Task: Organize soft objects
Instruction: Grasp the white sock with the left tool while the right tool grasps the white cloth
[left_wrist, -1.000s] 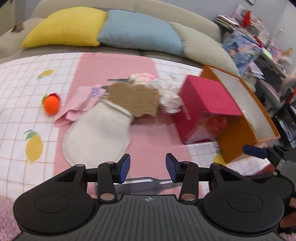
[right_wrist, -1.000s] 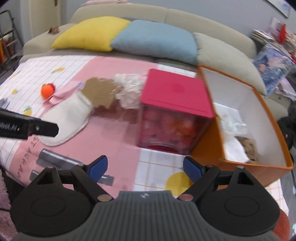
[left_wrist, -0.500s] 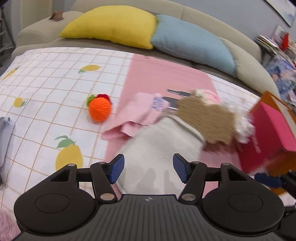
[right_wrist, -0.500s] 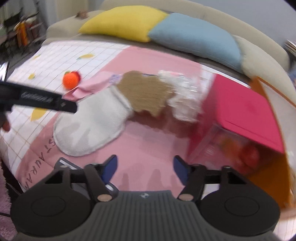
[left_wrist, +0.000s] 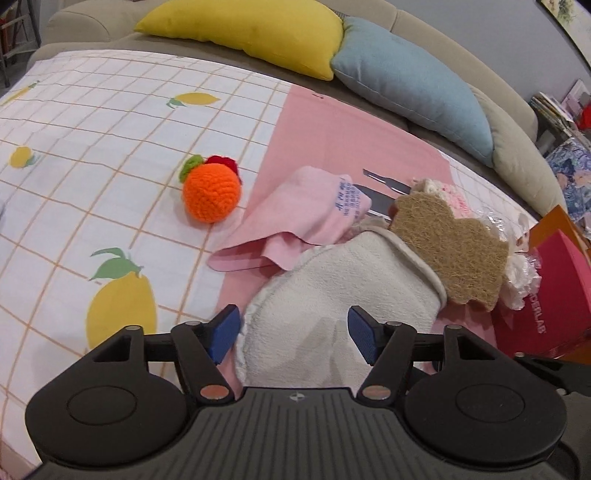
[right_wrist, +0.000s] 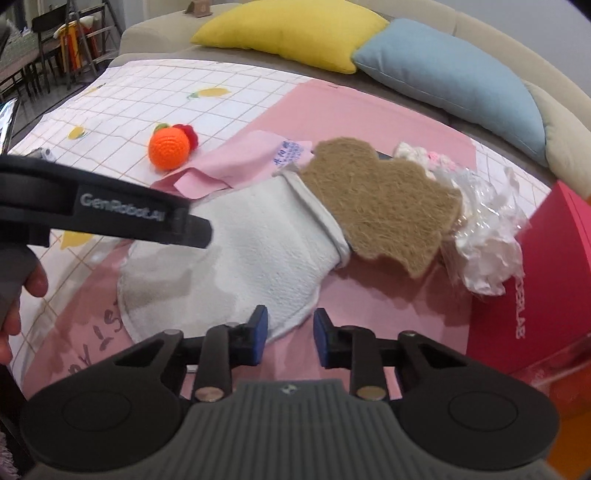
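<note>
Right wrist: right gripper (right_wrist: 287, 338) jaws closing, nearly shut, over white mitt (right_wrist: 255, 266) edge.

One white mitt (left_wrist: 332, 295); one brown scrubby pad (left_wrist: 450, 247); one pink cloth (left_wrist: 306, 214); one orange yarn ball (left_wrist: 210, 190); one crinkly plastic bag (right_wrist: 484, 236); one red box (right_wrist: 546, 288); three pillows, yellow (left_wrist: 251, 33), blue (left_wrist: 413, 85) and beige (left_wrist: 524, 162).

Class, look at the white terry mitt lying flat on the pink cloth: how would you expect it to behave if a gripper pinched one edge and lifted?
The white terry mitt lies flat and thin, so it would probably droop rather than hold its shape. Its nubby pile suggests a secure, non-slippery grip. The brown fibre pad overlaps its cuff, so lifting may drag that along.
</note>
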